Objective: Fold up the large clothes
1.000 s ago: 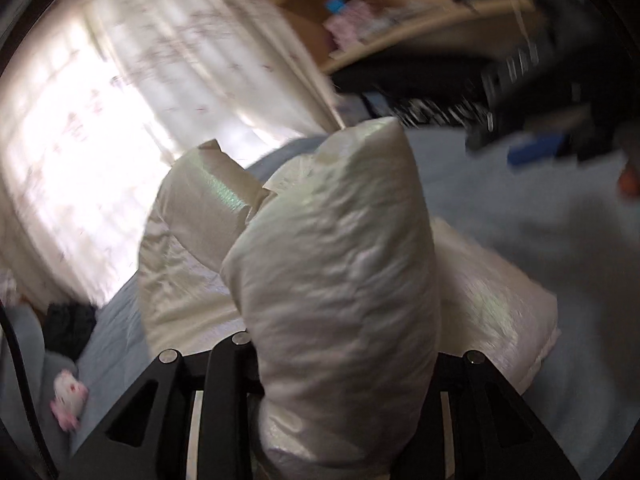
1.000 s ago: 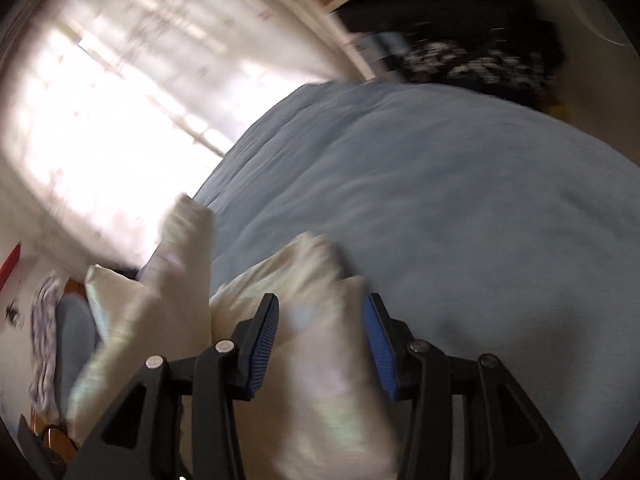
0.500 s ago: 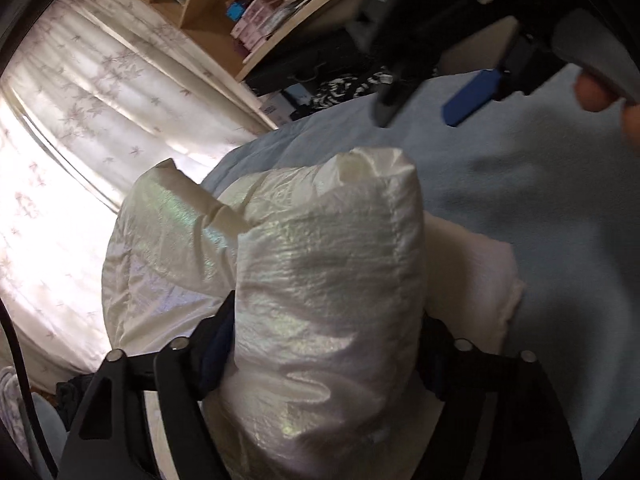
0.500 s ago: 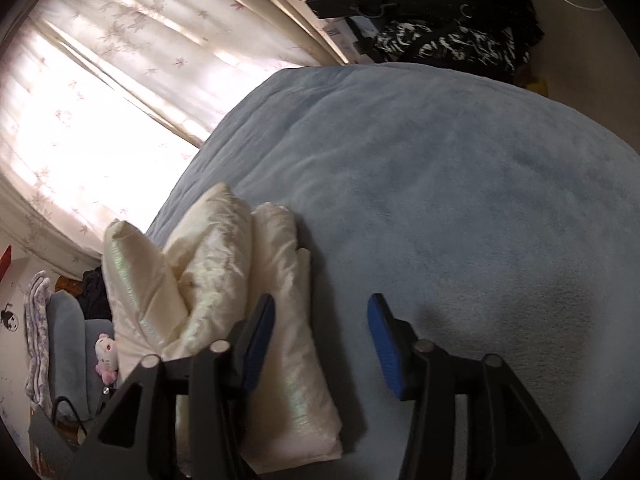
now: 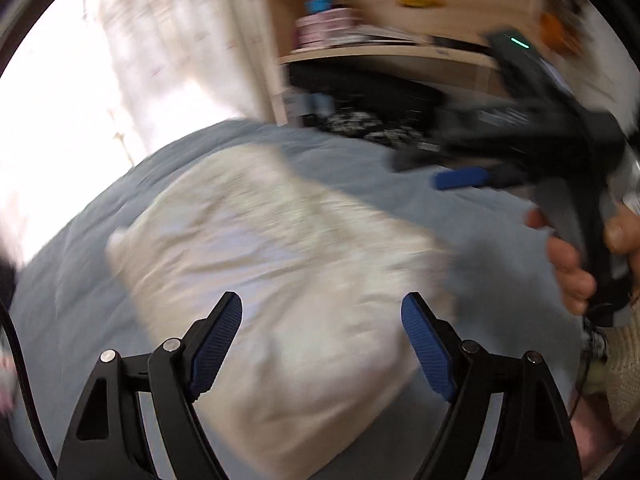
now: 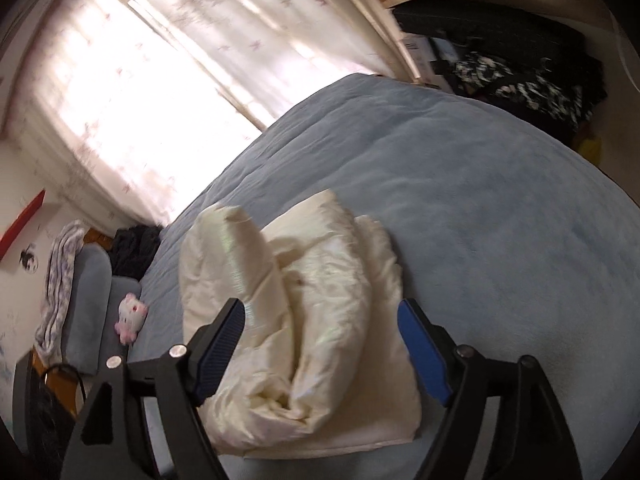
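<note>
I hold both the left gripper [image 5: 322, 354] and the right gripper [image 6: 322, 354] spread wide and empty above the folded cream jacket [image 6: 304, 304], which lies near the bed's [image 6: 500, 208] window-side edge, apparently finished.

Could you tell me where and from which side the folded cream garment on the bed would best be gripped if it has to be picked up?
Probably the thick rolled fold of the cream garment, taken from its near end, where the open right gripper already straddles it. The layers bunch there into a ridge the fingers can close across; the flat bottom layer on the blue bed cover offers little to pinch.
</note>
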`<state>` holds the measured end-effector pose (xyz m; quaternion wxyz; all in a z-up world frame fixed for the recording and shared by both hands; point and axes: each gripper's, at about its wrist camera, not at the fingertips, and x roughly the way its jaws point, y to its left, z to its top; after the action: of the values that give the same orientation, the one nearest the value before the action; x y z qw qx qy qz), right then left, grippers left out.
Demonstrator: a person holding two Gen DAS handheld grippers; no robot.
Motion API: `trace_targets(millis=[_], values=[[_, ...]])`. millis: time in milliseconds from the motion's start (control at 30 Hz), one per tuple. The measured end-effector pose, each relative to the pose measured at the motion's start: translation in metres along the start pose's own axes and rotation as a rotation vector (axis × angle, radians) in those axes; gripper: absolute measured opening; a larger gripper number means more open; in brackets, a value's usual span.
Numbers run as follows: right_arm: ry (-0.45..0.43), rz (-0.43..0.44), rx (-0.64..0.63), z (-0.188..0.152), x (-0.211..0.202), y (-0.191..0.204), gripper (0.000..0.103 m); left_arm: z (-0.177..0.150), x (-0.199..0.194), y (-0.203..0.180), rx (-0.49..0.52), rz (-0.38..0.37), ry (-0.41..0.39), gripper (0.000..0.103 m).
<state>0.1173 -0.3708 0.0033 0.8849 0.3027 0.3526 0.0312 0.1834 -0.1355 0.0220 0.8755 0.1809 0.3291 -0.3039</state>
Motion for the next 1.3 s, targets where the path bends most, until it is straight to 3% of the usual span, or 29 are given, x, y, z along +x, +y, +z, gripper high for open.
trace_targets(millis=[67, 233, 500, 600, 700, 800, 900, 1100, 1300], values=[[0.045, 0.011, -0.043, 0.003, 0.013, 0.012, 0.08, -0.009, 0.005, 0.037, -0.1, 0.036, 0.037, 0.081], [0.158, 0.043, -0.104, 0.013, 0.056, 0.033, 0.08, -0.028, 0.034, 0.112, -0.357, 0.018, 0.112, 0.081], [0.274, 0.061, -0.176, 0.029, 0.123, 0.052, 0.08, -0.034, 0.089, 0.163, -0.478, 0.033, 0.127, 0.081], [0.292, 0.085, -0.196, 0.028, 0.139, 0.051, 0.079, -0.03, 0.1, 0.161, -0.449, 0.058, 0.136, 0.081], [0.276, 0.104, -0.246, 0.022, 0.141, 0.052, 0.037, -0.019, 0.109, 0.15, -0.398, 0.095, 0.134, 0.081], [0.246, 0.075, -0.258, 0.013, 0.13, 0.049, 0.031, -0.005, 0.11, 0.124, -0.304, 0.124, 0.114, 0.081], [0.221, 0.033, -0.229, -0.001, 0.114, 0.039, 0.03, 0.003, 0.112, 0.095, -0.209, 0.121, 0.101, 0.081], [0.186, -0.01, -0.1, -0.027, 0.113, 0.002, 0.031, 0.007, 0.129, 0.046, -0.072, 0.185, 0.116, 0.09], [0.168, 0.007, -0.07, -0.037, 0.13, -0.015, 0.033, 0.005, 0.144, 0.042, -0.095, 0.195, 0.144, 0.098]])
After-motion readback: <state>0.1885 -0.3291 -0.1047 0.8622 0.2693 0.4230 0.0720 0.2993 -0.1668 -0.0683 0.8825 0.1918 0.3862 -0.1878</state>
